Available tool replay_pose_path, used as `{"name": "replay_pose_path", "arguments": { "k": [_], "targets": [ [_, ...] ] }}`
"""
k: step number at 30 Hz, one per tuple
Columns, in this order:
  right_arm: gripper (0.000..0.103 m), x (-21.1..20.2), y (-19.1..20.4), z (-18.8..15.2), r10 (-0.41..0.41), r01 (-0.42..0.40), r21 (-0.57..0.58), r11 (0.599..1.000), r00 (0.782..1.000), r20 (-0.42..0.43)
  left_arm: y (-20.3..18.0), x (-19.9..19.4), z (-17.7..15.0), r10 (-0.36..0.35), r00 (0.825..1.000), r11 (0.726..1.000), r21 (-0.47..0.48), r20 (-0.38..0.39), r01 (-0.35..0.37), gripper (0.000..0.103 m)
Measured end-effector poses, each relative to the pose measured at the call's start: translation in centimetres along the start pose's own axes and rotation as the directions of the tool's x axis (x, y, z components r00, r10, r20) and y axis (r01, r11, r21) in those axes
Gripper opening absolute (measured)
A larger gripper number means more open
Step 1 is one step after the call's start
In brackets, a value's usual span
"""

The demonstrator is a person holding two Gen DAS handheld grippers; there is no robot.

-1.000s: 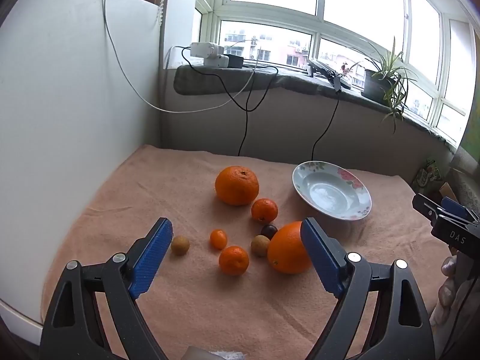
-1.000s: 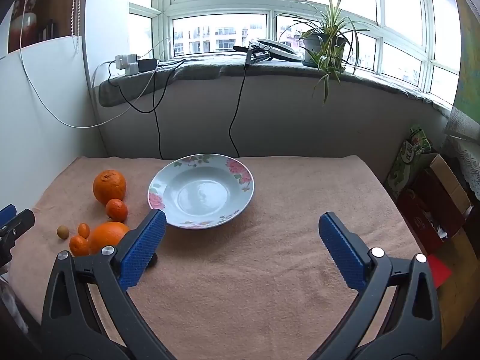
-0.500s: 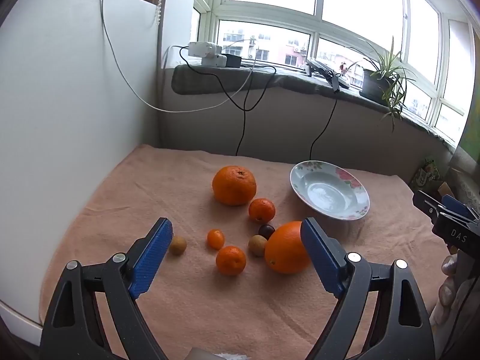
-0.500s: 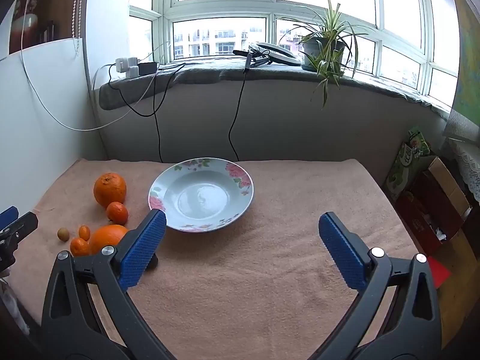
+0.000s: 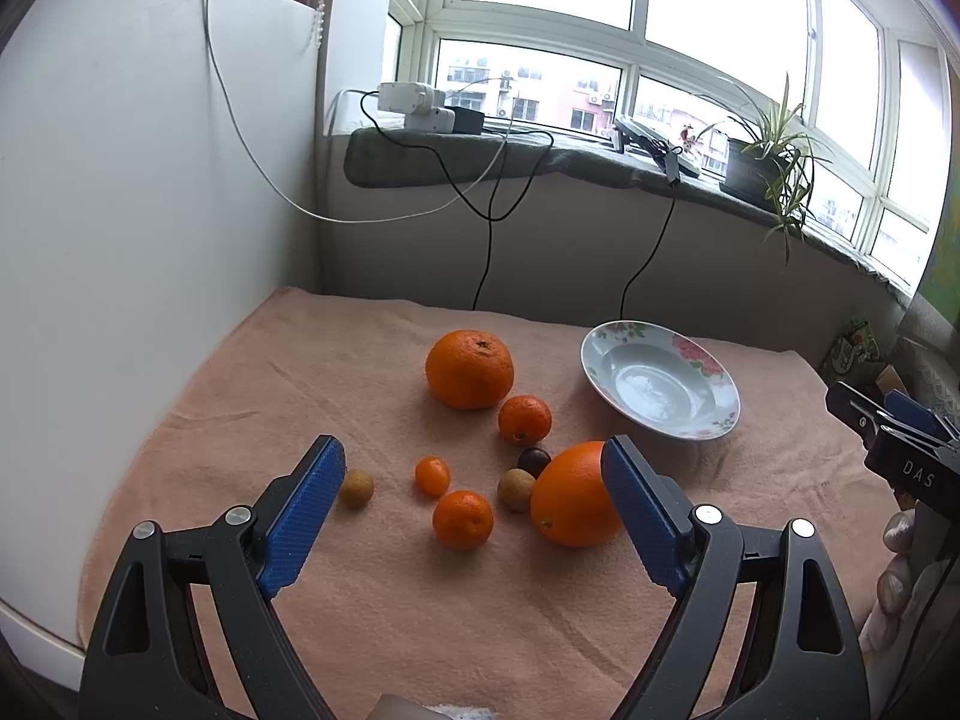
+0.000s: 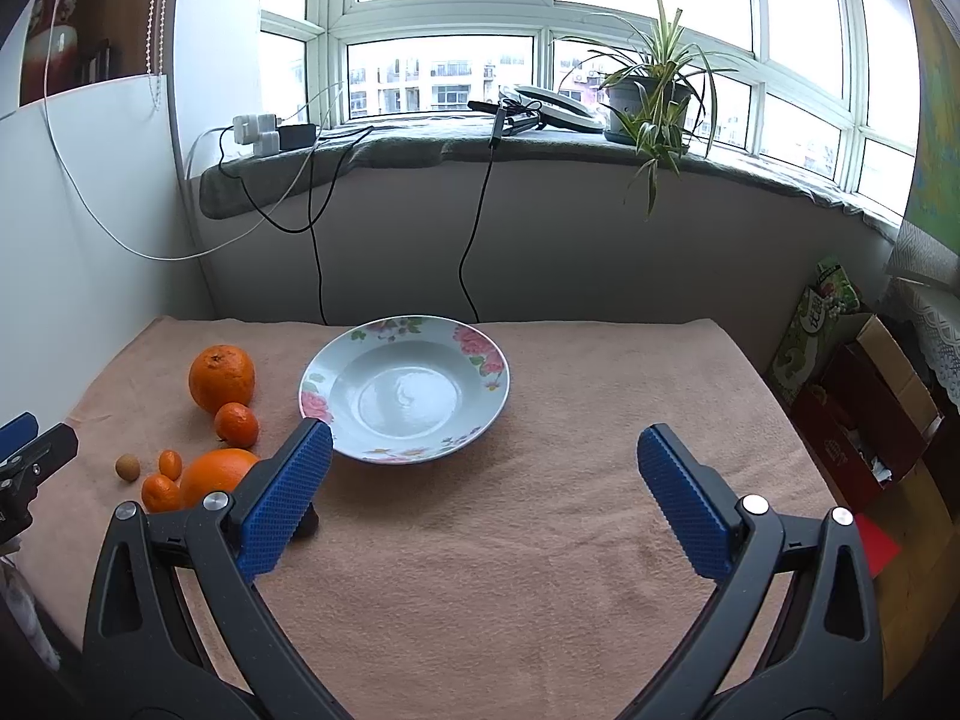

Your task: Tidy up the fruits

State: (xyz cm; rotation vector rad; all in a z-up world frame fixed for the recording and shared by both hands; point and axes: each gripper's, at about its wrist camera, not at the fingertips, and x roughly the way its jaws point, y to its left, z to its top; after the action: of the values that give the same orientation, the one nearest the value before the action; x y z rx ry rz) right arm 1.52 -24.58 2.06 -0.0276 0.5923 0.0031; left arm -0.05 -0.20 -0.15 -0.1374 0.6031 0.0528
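Several fruits lie on a peach cloth: a big orange point(image 5: 470, 368) at the back, a second big orange point(image 5: 570, 498) nearer, a mandarin point(image 5: 524, 418), a small mandarin point(image 5: 462, 519), a kumquat point(image 5: 432, 475), two brown longans point(image 5: 356, 488) point(image 5: 515, 489) and a dark fruit point(image 5: 533, 459). An empty flowered plate point(image 5: 714, 414) point(image 6: 336, 360) sits to their right. My left gripper point(image 5: 474, 474) hovers open above the small fruits, holding nothing. My right gripper point(image 6: 483, 462) is open over the cloth in front of the plate, with the fruits point(image 6: 221, 376) to its left.
A white panel point(image 5: 120, 240) walls the left side. A windowsill with chargers point(image 5: 414, 105), hanging cables point(image 6: 480, 198) and a potted plant point(image 6: 651, 96) runs behind. Cardboard boxes point(image 6: 864, 402) stand past the table's right edge. A person's fingers point(image 5: 897, 558) hold the right gripper.
Both grippers have risen and drawn back a little, so fruits and plate sit slightly lower and farther in view. Nothing was grasped or moved.
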Motion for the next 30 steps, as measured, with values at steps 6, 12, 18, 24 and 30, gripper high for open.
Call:
{"name": "replay_pose_path", "arguments": {
  "k": [6, 12, 18, 24, 30],
  "targets": [
    [0.103, 0.01, 0.00, -0.02, 0.002, -0.002, -0.001, 1.000, 1.000, -0.001, -0.03, 0.00, 0.02, 0.000, 1.000, 1.000, 0.001, -0.001, 0.000, 0.088],
    [0.103, 0.03, 0.11, -0.01, 0.002, -0.002, -0.002, 1.000, 1.000, -0.002, -0.08, -0.03, 0.02, 0.000, 1.000, 1.000, 0.002, 0.000, 0.000, 0.088],
    [0.103, 0.01, 0.25, 0.00, 0.002, -0.002, -0.003, 1.000, 1.000, 0.000, -0.09, 0.10, 0.02, -0.001, 1.000, 1.000, 0.000, -0.001, 0.001, 0.088],
    [0.103, -0.02, 0.36, 0.01, 0.004, -0.004, -0.003, 1.000, 1.000, -0.002, -0.09, 0.09, 0.01, -0.002, 1.000, 1.000, 0.001, 0.000, 0.002, 0.088],
    [0.103, 0.01, 0.33, -0.02, 0.004, -0.004, -0.003, 1.000, 1.000, -0.001, -0.05, 0.10, 0.01, -0.002, 1.000, 1.000, 0.001, -0.001, 0.002, 0.088]
  ]
}}
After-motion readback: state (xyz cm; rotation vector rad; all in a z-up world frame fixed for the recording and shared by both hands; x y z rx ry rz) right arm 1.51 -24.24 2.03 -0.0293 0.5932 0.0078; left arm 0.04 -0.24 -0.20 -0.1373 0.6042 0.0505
